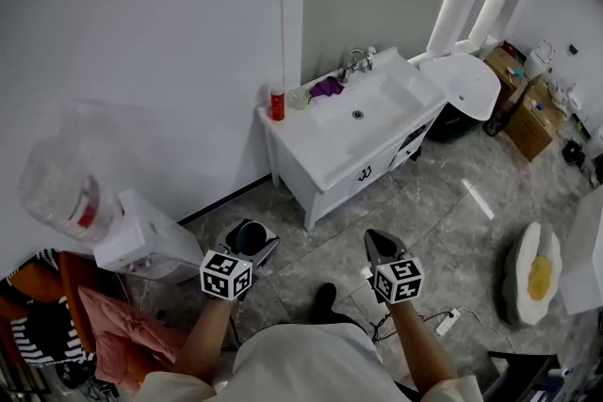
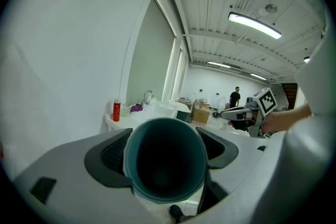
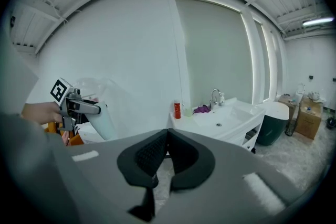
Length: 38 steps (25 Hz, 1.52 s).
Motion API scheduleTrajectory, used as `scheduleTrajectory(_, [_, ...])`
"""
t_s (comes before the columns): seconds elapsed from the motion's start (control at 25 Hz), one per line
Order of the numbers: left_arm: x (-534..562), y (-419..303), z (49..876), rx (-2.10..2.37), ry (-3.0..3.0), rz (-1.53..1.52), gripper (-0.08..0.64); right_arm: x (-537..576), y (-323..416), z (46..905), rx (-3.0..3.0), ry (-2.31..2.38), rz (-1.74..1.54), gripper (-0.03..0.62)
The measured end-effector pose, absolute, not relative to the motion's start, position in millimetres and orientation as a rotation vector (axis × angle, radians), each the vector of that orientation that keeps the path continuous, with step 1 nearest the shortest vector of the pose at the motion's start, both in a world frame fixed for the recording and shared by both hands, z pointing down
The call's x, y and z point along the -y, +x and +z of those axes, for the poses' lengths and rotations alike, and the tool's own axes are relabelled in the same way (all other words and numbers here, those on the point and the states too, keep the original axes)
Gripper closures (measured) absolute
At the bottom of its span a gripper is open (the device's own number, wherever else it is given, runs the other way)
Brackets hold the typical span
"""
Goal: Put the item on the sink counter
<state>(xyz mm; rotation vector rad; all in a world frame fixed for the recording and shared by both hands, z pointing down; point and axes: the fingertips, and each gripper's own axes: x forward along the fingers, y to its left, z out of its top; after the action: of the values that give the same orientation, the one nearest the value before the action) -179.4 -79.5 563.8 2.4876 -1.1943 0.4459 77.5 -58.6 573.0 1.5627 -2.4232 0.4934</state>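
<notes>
Now, teal cup (image 2: 166, 161) in left tongs (image 2: 167, 150), empty

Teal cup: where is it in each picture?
Head view: the teal cup is low and left of centre, over the floor.
Left gripper view: the cup fills the lower middle, its mouth toward the camera, between the jaws.
Right gripper view: the cup is at the far left, at middle height.
Shared landmark: the red bottle on the sink counter.

Cup (image 2: 165, 160) is teal, sink bench (image 1: 306, 135) plain white, bottle (image 1: 277, 104) bright red, cloth (image 1: 327, 88) purple. Floor (image 1: 443, 212) has that grey marbled pattern, and the rug (image 1: 537, 273) is white with a yellow middle.
</notes>
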Motion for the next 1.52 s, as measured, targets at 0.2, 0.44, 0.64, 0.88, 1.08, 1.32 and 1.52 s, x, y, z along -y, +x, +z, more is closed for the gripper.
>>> scheduleTrajectory(0.2, [117,-150,563,1.212,2.475,0.451,0.181,102,105,577,2.435,1.532,0.503,0.581])
scheduleTrajectory(0.44, [156,-109,563,1.235,2.469,0.446,0.181,145,146,584,2.443,1.504,0.501,0.581])
scheduleTrajectory(0.64, [183,-78,564,1.253,2.456,0.454,0.181,175,176,594,2.449,1.488,0.531,0.581])
scheduleTrajectory(0.88, [208,-50,566,1.260,2.448,0.463,0.181,199,197,605,2.453,1.461,0.557,0.581])
scheduleTrajectory(1.08, [228,-40,569,1.256,2.439,0.473,0.181,220,205,608,2.456,1.454,0.575,0.581])
scheduleTrajectory(1.32, [260,-37,579,1.225,2.434,0.491,0.181,247,206,619,2.432,1.462,0.604,0.581])
scheduleTrajectory(1.52, [302,-38,590,1.178,2.443,0.512,0.181,281,207,629,2.397,1.498,0.625,0.581])
